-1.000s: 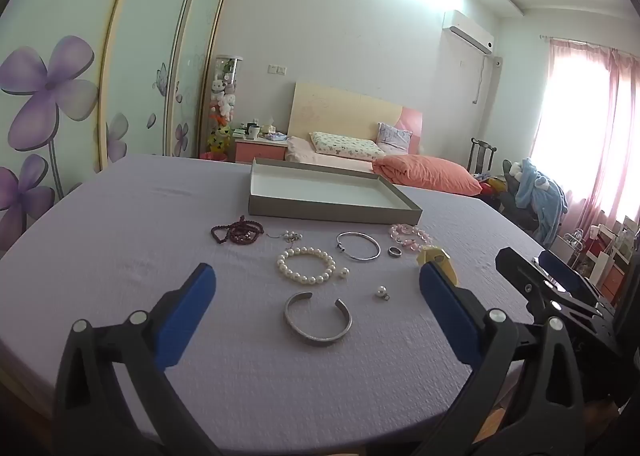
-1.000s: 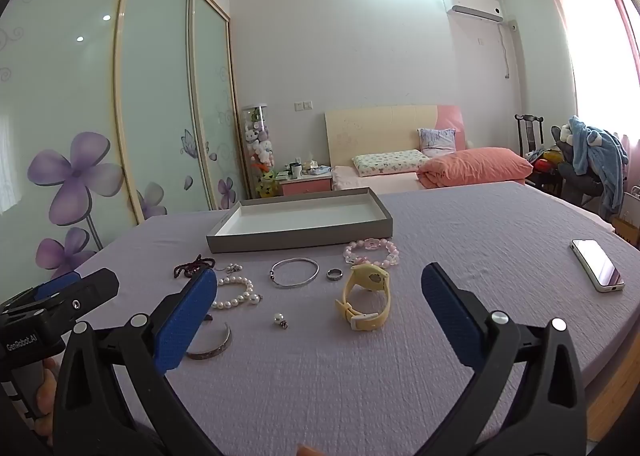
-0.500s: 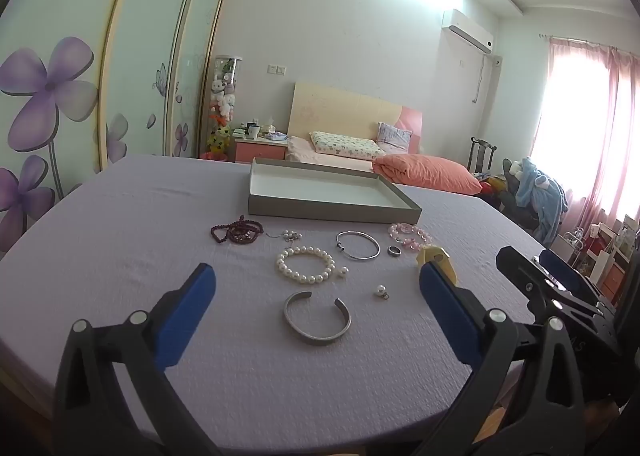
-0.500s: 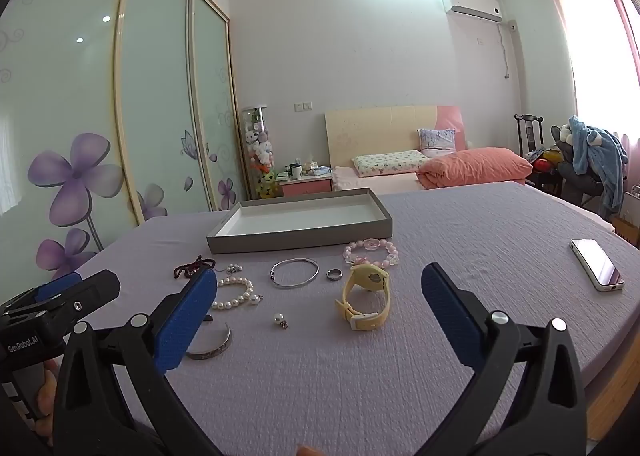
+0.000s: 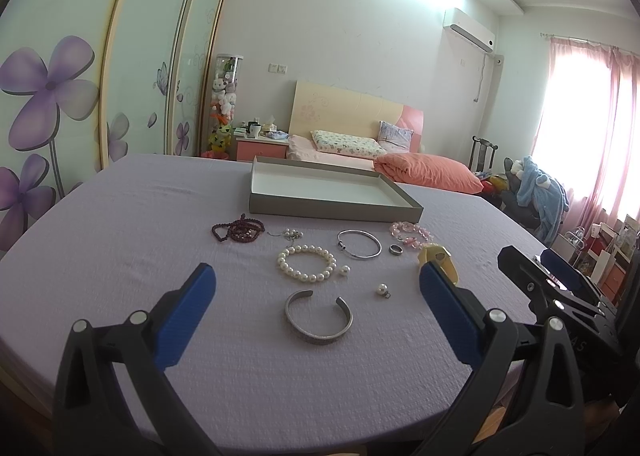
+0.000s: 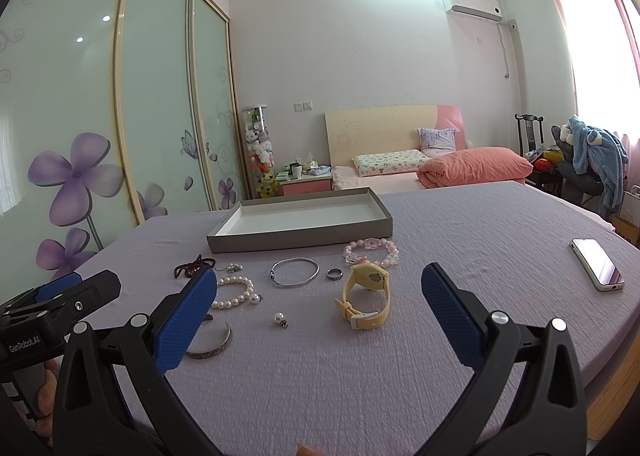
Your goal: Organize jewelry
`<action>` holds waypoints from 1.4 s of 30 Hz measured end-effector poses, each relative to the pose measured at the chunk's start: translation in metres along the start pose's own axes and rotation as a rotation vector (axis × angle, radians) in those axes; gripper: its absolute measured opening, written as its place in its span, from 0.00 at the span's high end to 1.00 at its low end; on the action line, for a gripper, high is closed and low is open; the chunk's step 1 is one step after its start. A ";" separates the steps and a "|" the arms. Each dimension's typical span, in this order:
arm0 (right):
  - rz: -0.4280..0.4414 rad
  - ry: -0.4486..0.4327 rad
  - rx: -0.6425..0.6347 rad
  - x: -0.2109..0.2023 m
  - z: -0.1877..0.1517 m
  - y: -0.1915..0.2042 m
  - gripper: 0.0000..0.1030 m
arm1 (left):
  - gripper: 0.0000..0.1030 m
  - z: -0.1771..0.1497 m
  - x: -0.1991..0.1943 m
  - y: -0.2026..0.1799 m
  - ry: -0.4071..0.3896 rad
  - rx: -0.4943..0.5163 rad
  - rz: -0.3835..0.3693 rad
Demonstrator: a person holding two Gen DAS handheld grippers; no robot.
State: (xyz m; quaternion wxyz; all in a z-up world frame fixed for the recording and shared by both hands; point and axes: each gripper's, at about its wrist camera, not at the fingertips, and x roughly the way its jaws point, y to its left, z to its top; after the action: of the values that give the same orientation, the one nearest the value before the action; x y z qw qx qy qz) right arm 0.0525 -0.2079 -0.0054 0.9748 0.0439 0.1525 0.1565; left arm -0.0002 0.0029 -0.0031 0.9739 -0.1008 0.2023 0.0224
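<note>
Stock check from my station, nothing sorted yet as far as I can judge.

- Tray (image 5: 316, 212): far side of the bench (image 5: 120, 240), holds nothing.
- Loose on the bench, all near side of the tray: dark bead string (image 5: 238, 231), pearl bracelet (image 5: 306, 264), thin bangle (image 5: 359, 243), ring (image 5: 395, 249), pink bead bracelet (image 5: 412, 234), silver cuff (image 5: 319, 316), pearl charm (image 5: 382, 289), yellow watch (image 6: 366, 296).
- Phone (image 6: 598, 264): well apart, to the right.
- Left gripper (image 5: 316, 292): fingers spread wide, holding nothing, lined up over the cuff.
- Right gripper (image 6: 318, 292): fingers spread wide, holding nothing, facing the watch.

Every piece left to move.
</note>
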 end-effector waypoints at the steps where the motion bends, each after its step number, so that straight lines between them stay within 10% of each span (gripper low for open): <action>1: 0.000 -0.001 -0.001 0.000 0.000 0.000 0.01 | 0.02 0.000 0.000 0.001 0.000 0.000 0.000; 42: 0.001 0.001 0.001 0.001 0.000 0.001 0.01 | 0.02 -0.001 0.000 0.006 0.003 0.004 0.003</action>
State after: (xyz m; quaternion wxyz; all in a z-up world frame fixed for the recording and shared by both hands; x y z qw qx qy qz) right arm 0.0533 -0.2067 -0.0053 0.9747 0.0444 0.1530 0.1568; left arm -0.0015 0.0089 -0.0053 0.9737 -0.0987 0.2040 0.0235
